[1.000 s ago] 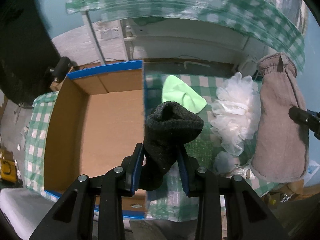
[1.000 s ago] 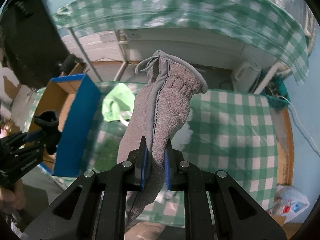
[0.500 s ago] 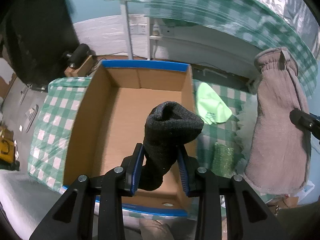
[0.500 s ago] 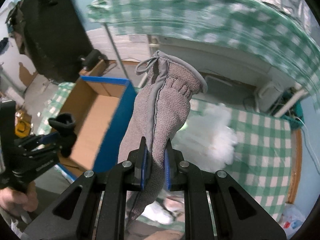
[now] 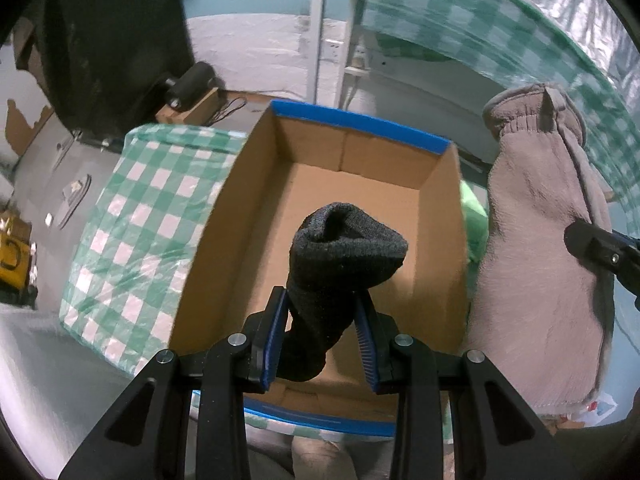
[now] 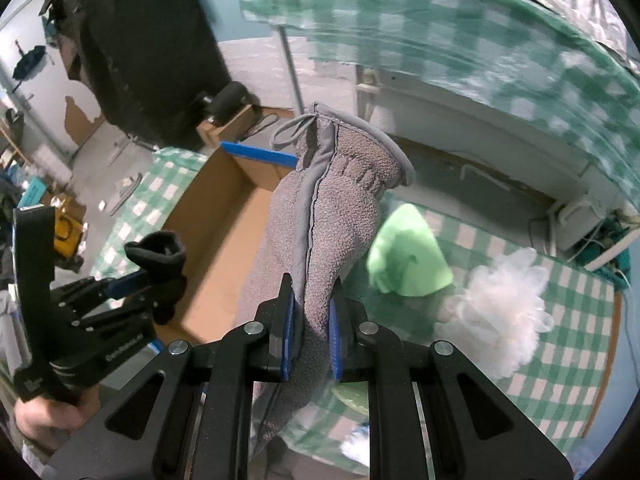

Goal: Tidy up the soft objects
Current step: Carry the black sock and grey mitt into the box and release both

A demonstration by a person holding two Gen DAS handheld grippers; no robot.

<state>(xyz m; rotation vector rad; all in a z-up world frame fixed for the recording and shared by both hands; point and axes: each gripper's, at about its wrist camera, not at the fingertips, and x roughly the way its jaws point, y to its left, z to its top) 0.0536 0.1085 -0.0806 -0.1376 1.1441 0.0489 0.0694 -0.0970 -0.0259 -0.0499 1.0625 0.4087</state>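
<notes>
We see dim, cool light, black fisheye corners, and motion blur smearing the checkered cloth (image 6: 460, 36) across the top of both frames.

Both my grippers are clamped tight right now, left gripper (image 5: 320, 334) held level out front, right gripper (image 6: 311, 332) just beside it, my bare left hand (image 6: 48, 416) wrapped round the handle
</notes>
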